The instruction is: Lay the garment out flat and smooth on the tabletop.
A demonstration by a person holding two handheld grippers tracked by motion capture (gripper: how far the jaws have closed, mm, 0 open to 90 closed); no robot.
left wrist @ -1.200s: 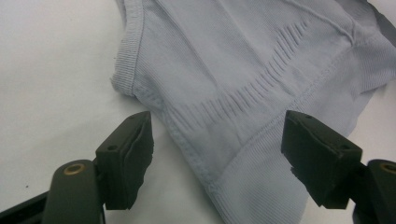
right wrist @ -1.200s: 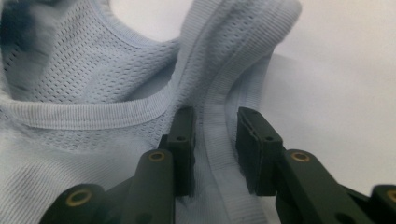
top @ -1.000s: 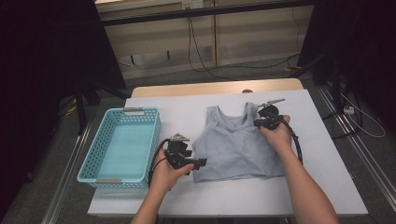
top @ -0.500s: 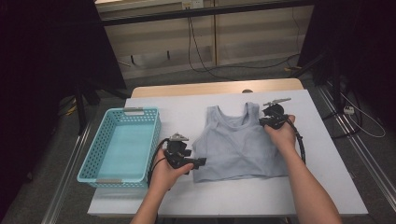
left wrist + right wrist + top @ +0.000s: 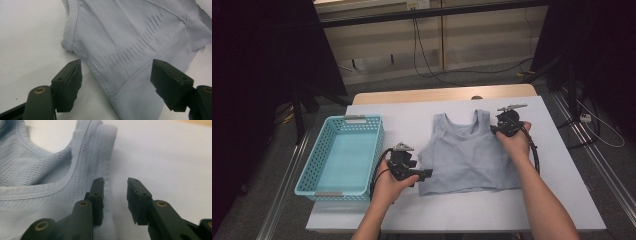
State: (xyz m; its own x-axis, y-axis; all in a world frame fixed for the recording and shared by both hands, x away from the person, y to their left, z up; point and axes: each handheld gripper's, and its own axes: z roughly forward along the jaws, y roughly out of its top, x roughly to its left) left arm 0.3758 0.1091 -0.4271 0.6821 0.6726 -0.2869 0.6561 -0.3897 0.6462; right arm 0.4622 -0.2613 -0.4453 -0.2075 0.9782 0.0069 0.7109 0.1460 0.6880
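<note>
We note the right gripper [image 5: 115, 200] jaws have just been opening off the tank top's [image 5: 472, 155] shoulder strap, now narrowly parted with nothing between them — strap released; left gripper [image 5: 117, 85] wide, straddling the top's hem corner.

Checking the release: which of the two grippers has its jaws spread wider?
The left gripper, at the top's bottom corner; the right gripper's gap is narrow.

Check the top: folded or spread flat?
Spread flat. The top lies open on the table, both straps and its hem showing, with no fold over.

White table [image 5: 557, 200] – grey tank top [image 5: 467, 155], blue basket [image 5: 343, 156].
</note>
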